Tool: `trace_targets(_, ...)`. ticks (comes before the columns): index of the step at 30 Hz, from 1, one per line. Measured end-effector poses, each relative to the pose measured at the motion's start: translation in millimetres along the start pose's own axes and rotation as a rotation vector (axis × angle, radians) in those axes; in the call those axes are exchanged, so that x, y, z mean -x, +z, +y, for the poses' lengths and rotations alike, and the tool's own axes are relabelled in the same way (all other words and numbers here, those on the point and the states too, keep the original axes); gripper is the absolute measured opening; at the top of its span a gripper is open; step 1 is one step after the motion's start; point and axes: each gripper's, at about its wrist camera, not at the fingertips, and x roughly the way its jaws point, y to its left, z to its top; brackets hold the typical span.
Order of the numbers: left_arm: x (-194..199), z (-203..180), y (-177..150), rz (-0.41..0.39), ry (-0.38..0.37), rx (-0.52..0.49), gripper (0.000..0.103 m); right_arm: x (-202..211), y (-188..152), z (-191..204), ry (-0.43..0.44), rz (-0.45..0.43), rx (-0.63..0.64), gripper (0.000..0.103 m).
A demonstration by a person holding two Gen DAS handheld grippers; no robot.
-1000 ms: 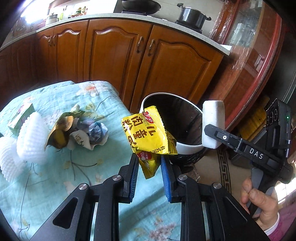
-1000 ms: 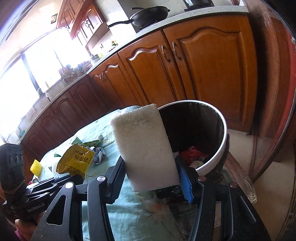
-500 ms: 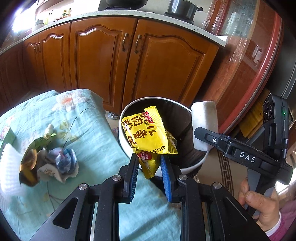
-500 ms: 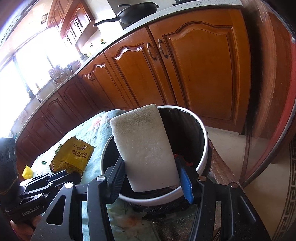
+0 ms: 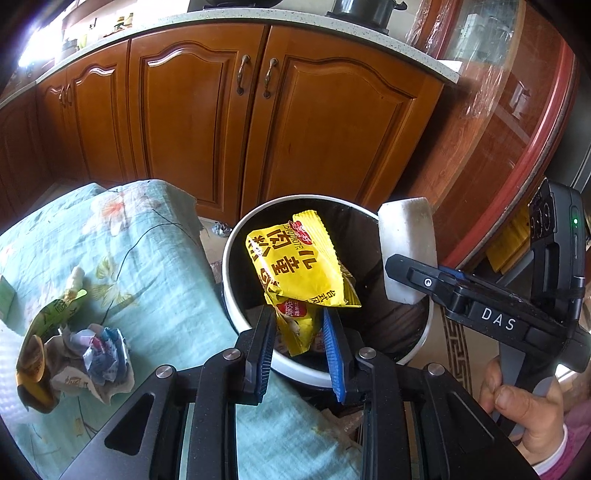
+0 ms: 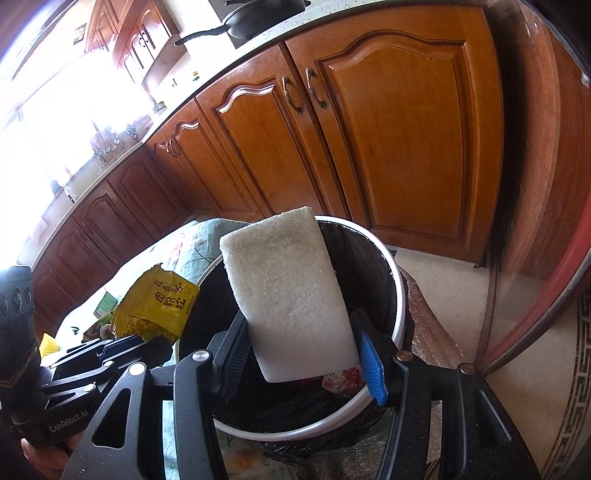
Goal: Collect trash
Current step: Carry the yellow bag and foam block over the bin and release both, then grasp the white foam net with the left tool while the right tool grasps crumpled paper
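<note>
Now yellow wrapper (image 5: 295,266) pinched between left jaws.

Ahead of me stood wooden cabinet doors (image 5: 207,122) with paired metal handles (image 5: 255,77), under a pale speckled countertop (image 5: 221,18). A black pot (image 5: 364,11) sat on it; a frying pan (image 6: 255,18) showed further along. A patterned rug (image 6: 576,387) lay on the floor at right. Bright window glare (image 6: 55,110) washed out the left.

Yellow wrapper (image 5: 295,269) & white foam block (image 6: 288,299) now over bin (image 5: 236,236), was over table (image 5: 155,258); both moved in.
</note>
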Motion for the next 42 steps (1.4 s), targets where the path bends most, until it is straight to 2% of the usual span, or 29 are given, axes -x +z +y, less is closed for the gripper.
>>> trace_targets(4,-3.9,-6.2,-0.8,-0.003,0.009,-0.015,0.028,-3.8,4.8,-2.5,-0.005,0.007,0.003,0.058)
trace_targets(6,-4.5,-9.2,-1.2,-0.005,0.023,-0.021,0.039,-5.9,4.7,-3.3,0.002,0.017,-0.006,0.061)
trace_targets(7,-3.5,-9.9,-2.7,-0.01,0.025,-0.02,0.042,-6.2,4.7,-4.2,0.008,0.019,-0.01,0.065)
trace_targets(9,-0.1,-10.3,-6.7,-0.016,0.031,-0.013,0.054,-5.2,4.2,-6.3,0.012,0.013,-0.023,0.074)
trace_targets(10,2.2,-9.7,-9.3,-0.02,0.032,-0.008,0.057,-3.4,3.4,-7.1,0.016,0.006,-0.029,0.079)
trace_targets(12,6.3,-7.7,-15.3,-0.021,0.035,0.005,0.059,0.3,1.8,-7.8,0.024,-0.005,-0.04,0.082)
trace_targets(24,53.2,26.3,-70.0,-0.031,0.059,0.146,0.064,20.5,-18.2,13.3,0.083,-0.038,-0.065,0.088)
trace_targets(32,103.5,56.0,-105.6,-0.057,0.09,0.233,0.064,19.5,-42.0,57.3,0.15,-0.014,-0.037,0.088)
trace_targets(42,146.6,90.2,-138.7,-0.088,0.142,0.332,0.064,3.4,-67.0,111.5,0.214,0.044,0.029,0.088)
